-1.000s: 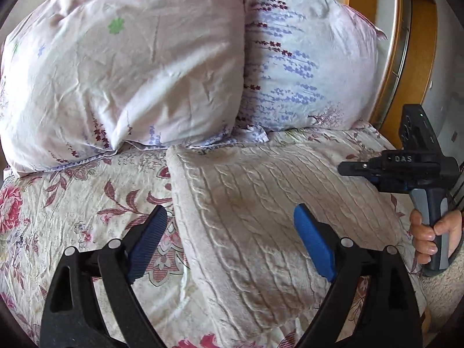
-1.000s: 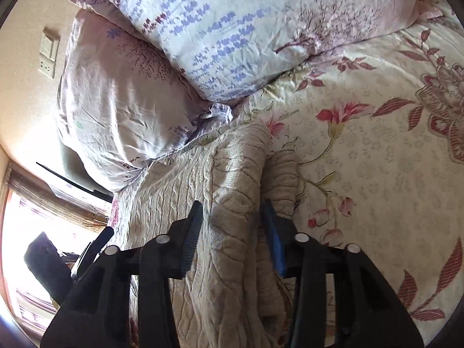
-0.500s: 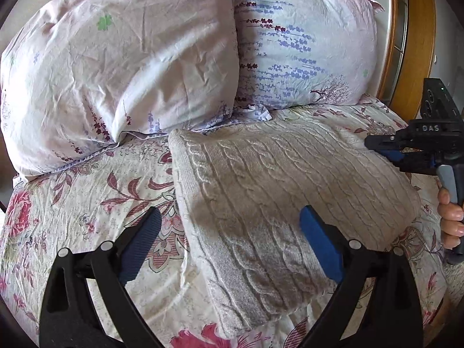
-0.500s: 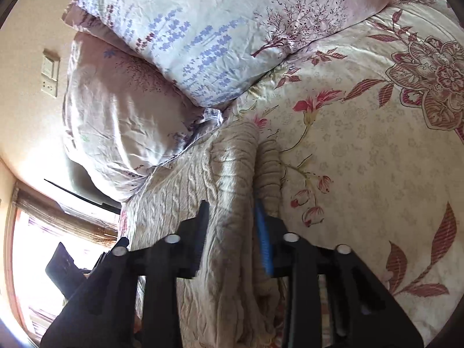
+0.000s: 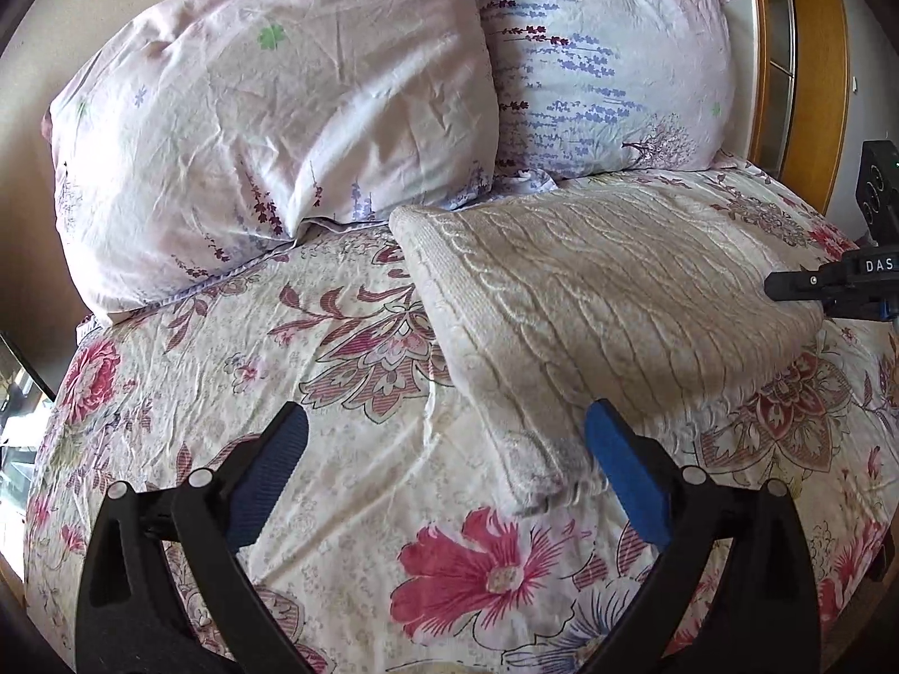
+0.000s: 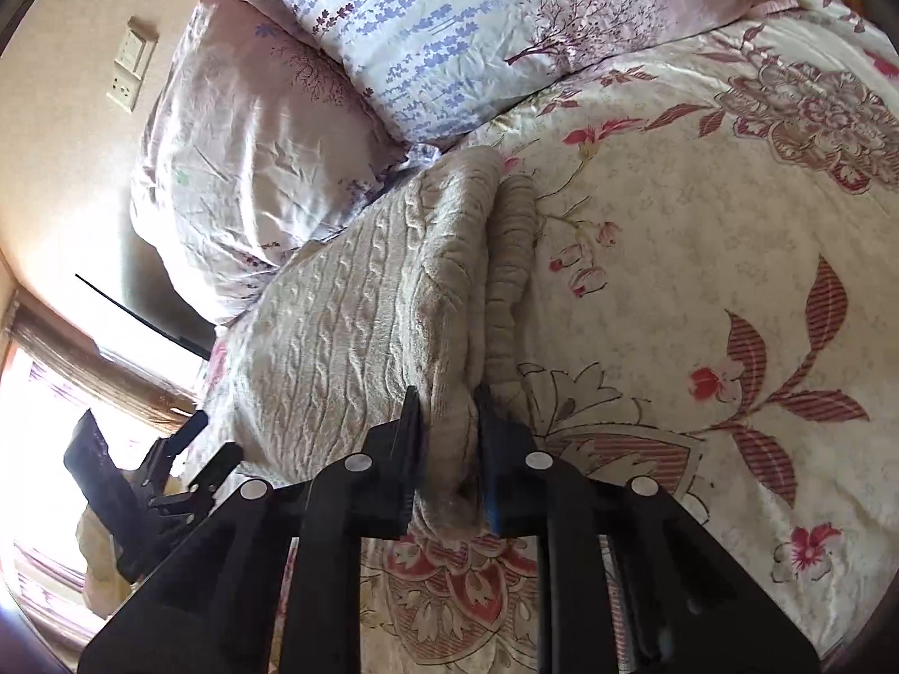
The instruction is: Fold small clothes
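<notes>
- Cream cable-knit sweater lay folded on the floral bed.
- Right claw had just closed, pinching the sweater's corner.
- Left claw gaped wide, empty.

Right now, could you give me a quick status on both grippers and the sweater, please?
Left gripper open, holding nothing. Right gripper just closed on the knit sweater edge. Sweater folded on the floral bedspread, pillows just behind it.

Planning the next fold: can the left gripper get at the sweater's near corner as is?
Probably yes. The left gripper is wide open, the sweater corner lies between its fingers, and only bare bedspread lies around it.
</notes>
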`<state>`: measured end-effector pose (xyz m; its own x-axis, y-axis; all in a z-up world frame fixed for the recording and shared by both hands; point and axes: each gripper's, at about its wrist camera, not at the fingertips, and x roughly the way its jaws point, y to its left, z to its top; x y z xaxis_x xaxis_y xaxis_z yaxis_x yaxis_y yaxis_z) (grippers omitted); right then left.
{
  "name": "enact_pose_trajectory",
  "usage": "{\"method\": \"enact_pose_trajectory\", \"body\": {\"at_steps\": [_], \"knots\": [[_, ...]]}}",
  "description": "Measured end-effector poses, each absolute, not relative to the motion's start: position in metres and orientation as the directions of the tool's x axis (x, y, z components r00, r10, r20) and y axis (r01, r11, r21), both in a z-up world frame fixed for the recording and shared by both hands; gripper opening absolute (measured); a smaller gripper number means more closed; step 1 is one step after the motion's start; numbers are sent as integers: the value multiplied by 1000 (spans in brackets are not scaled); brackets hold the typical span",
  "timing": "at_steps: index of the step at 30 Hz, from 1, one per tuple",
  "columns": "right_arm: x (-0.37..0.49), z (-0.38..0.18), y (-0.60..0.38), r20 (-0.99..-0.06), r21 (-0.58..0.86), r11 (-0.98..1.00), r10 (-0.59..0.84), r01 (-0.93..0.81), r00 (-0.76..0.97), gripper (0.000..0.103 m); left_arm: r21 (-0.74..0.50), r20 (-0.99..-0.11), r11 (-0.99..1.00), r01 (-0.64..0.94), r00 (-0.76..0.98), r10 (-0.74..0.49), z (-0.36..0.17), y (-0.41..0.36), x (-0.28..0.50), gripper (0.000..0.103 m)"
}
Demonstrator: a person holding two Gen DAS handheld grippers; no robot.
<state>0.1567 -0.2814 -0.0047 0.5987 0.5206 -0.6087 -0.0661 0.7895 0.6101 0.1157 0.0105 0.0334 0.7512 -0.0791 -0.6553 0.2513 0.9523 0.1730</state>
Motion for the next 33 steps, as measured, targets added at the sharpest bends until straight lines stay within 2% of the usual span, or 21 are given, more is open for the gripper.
{"method": "enact_pose_trajectory", "body": {"at_steps": [7, 16, 21, 25, 26, 27, 28, 29, 31, 33], "knots": [[157, -13, -286, -602, 660, 751, 544, -19, 585, 18, 138, -637, 940, 313, 754, -158, 26, 28, 82, 100], [155, -15, -289, -594, 690, 724, 567, -2, 571, 19, 267, -672, 942, 204, 740, 30, 9, 17, 100, 100], [154, -11, -288, -596, 682, 732, 564, -11, 572, 19, 254, -684, 954, 160, 727, 60, 11, 25, 107, 100], [140, 0, -285, -592, 654, 755, 549, -46, 591, 38, 239, -682, 957, 162, 730, 47, 13, 26, 107, 100], [137, 2, -282, -597, 636, 770, 537, -57, 596, 38, 238, -685, 958, 162, 727, 48, 12, 25, 108, 100], [135, 2, -279, -609, 612, 789, 521, -63, 598, 33, 230, -691, 960, 158, 722, 47, 12, 26, 109, 100], [135, 0, -276, -646, 570, 821, 478, -40, 595, 17, 214, -703, 966, 146, 710, 48, 10, 29, 112, 99], [137, -6, -276, -675, 550, 835, 449, -6, 586, 18, 183, -726, 975, 128, 687, 46, 7, 35, 117, 99], [139, -16, -284, -656, 609, 792, 478, 36, 584, 18, 56, -789, 995, 78, 615, -4, -6, 54, 128, 100], [140, -19, -285, -659, 610, 791, 471, 49, 586, 23, 66, -782, 997, 35, 623, 30, -5, 58, 126, 100]]}}
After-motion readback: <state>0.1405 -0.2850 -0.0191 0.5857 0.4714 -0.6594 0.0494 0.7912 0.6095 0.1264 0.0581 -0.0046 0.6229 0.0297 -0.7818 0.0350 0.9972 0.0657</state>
